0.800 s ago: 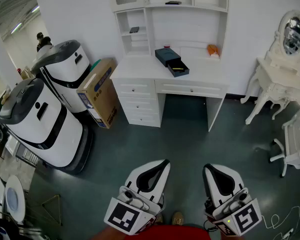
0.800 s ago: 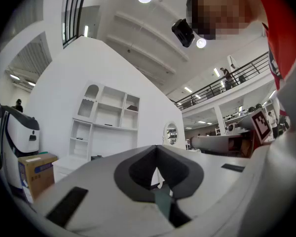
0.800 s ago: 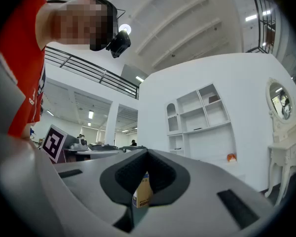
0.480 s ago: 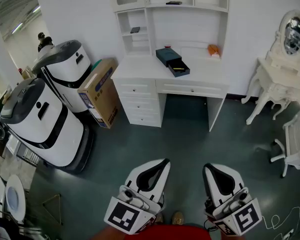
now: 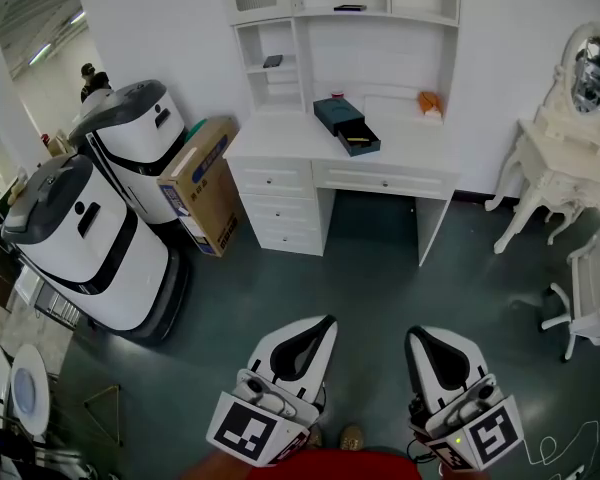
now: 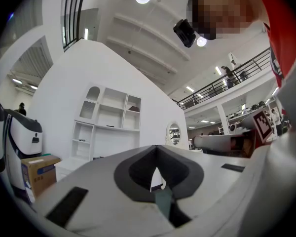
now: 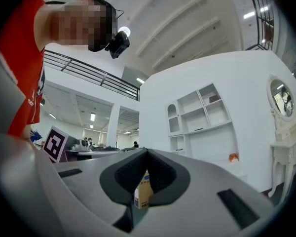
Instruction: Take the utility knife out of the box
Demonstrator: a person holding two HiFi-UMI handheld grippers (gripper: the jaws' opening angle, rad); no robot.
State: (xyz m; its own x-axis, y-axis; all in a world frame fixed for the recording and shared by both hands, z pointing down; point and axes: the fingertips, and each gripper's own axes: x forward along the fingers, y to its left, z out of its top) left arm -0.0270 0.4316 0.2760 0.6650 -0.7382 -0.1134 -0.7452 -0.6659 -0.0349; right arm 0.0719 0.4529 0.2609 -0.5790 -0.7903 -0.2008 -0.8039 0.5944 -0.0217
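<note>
A dark box [image 5: 341,121] lies on the white desk [image 5: 280,140] across the room, its drawer pulled out. A yellow utility knife [image 5: 357,139] lies in the drawer. My left gripper [image 5: 324,324] and right gripper [image 5: 416,336] hover low in the head view, side by side above the floor and far from the desk. Both point toward the desk. In the left gripper view the left gripper [image 6: 156,148] has its jaws closed tip to tip with nothing between them. The right gripper [image 7: 147,152] looks the same in its own view.
Two white-and-grey robots [image 5: 88,240] stand at the left, with a cardboard box [image 5: 201,183] leaning beside the desk. A white vanity table [image 5: 555,163] and a white chair [image 5: 592,293] stand at the right. An orange object [image 5: 427,100] sits on the desk's right end.
The head view has drifted slightly. Both grippers keep their place and stay shut.
</note>
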